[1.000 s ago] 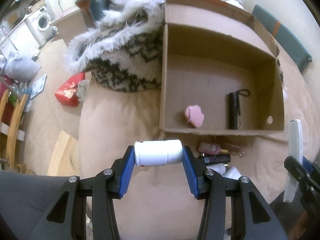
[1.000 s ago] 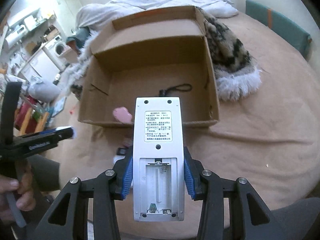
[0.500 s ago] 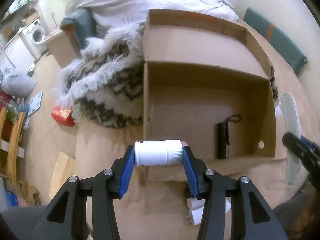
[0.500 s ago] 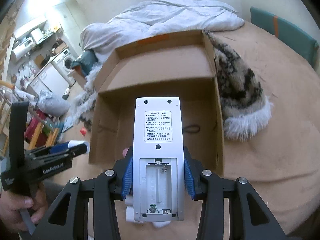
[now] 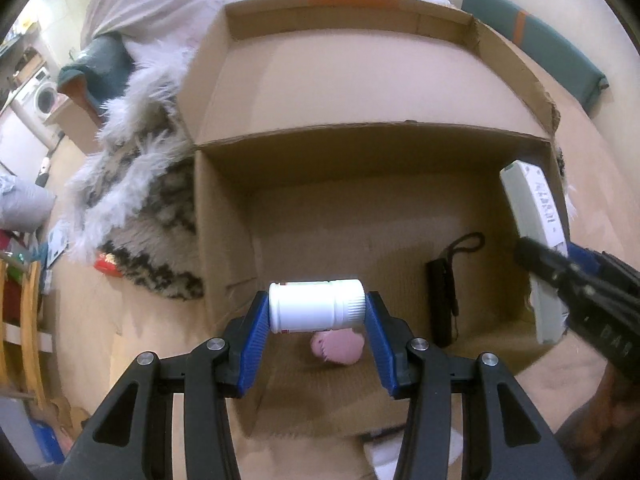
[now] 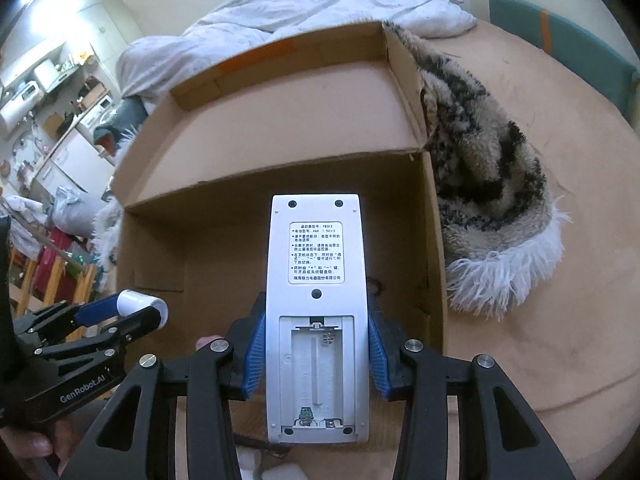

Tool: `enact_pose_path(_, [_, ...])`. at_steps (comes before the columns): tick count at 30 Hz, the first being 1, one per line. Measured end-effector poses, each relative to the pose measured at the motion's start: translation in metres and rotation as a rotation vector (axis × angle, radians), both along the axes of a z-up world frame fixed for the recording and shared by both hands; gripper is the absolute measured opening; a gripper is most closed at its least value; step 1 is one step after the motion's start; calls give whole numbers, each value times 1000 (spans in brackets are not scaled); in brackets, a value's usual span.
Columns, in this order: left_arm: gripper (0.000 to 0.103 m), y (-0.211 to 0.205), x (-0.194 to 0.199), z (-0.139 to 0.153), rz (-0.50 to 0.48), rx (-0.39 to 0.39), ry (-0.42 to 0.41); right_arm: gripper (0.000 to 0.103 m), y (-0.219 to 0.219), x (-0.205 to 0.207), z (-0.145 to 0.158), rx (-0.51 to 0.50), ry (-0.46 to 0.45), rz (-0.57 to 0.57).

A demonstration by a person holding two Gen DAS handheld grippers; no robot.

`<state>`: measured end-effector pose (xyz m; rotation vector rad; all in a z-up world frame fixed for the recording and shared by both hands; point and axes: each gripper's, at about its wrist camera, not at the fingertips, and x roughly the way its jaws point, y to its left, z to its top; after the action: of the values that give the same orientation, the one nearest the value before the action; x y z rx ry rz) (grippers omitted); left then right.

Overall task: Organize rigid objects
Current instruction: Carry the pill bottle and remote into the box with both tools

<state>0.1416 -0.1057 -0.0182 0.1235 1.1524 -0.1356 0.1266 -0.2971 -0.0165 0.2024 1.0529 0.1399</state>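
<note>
My left gripper (image 5: pixel 317 312) is shut on a white plastic bottle (image 5: pixel 316 306), held sideways over the front of an open cardboard box (image 5: pixel 360 80). Inside the box lie a pink object (image 5: pixel 338 347) and a black flashlight with a strap (image 5: pixel 442 304). My right gripper (image 6: pixel 316 344) is shut on a white remote control (image 6: pixel 318 300), back side up with its battery bay open, held over the box (image 6: pixel 280 128). The remote also shows in the left wrist view (image 5: pixel 536 232), and the bottle in the right wrist view (image 6: pixel 140 304).
The box sits on a tan bed cover (image 6: pixel 540 200). A furry patterned blanket (image 6: pixel 488 184) lies against the box side, and it shows in the left wrist view (image 5: pixel 148 200). A white duvet (image 6: pixel 320 8) is behind. White items (image 5: pixel 404 448) lie before the box front.
Both grippers have moved forward with their loads, from in front of the box to over its interior. The box now fills most of both views.
</note>
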Motion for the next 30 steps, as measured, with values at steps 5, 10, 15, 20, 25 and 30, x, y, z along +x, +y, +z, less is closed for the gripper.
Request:
enact_pose_path(5, [44, -6, 4, -16, 2, -7, -11, 45, 3, 11, -17, -49, 38, 37])
enact_pose_path(10, [44, -14, -4, -29, -57, 57, -61, 45, 7, 9, -32, -47, 61, 50])
enact_pose_path(15, [44, -8, 1, -39, -22, 35, -26, 45, 17, 5, -35, -115, 44, 73])
enact_pose_path(20, [44, -14, 3, -47, -20, 51, -18, 45, 24, 3, -37, -162, 29, 81])
enact_pose_path(25, [44, -27, -7, -50, -67, 116, -80, 45, 27, 7, -39, -167, 30, 81])
enact_pose_path(30, [44, -27, -10, -56, -63, 134, -75, 46, 25, 13, -47, -126, 75, 64])
